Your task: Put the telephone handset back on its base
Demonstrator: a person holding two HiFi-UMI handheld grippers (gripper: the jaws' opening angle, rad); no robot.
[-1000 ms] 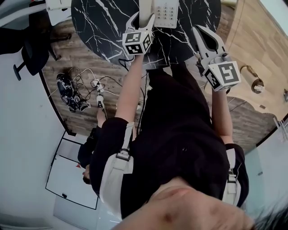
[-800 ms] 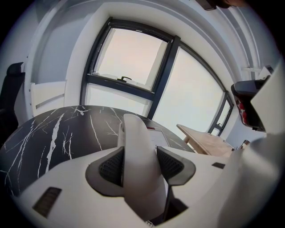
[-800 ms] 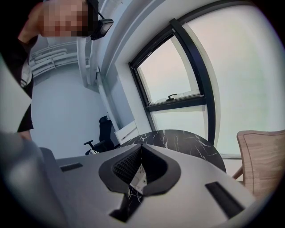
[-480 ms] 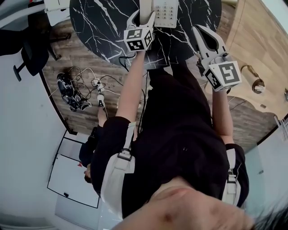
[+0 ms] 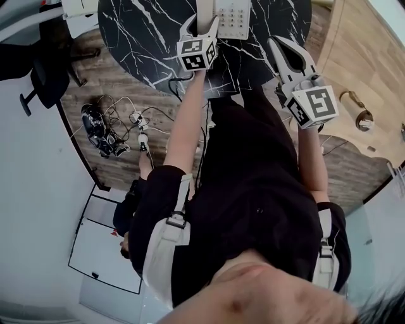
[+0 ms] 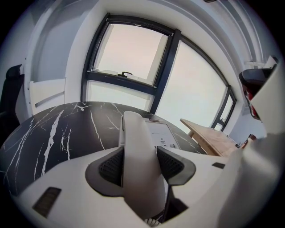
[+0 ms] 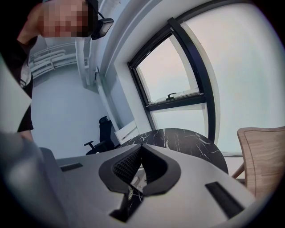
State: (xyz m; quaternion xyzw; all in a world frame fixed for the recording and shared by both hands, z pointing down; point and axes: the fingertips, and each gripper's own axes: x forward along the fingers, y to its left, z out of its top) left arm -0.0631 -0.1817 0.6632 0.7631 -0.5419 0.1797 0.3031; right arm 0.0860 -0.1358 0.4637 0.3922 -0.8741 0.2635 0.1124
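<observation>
The left gripper pinches the handset between its jaws, long axis running straight ahead over the left side of the base on the desk, while the right gripper, jaws pressed together and empty, hangs farther off.

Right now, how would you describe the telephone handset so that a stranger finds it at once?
Look at the round black marble table by the window. On it sits a white telephone base with a keypad. The handset is the long white bar along the keypad's left side, the only thing clamped by the left gripper.
</observation>
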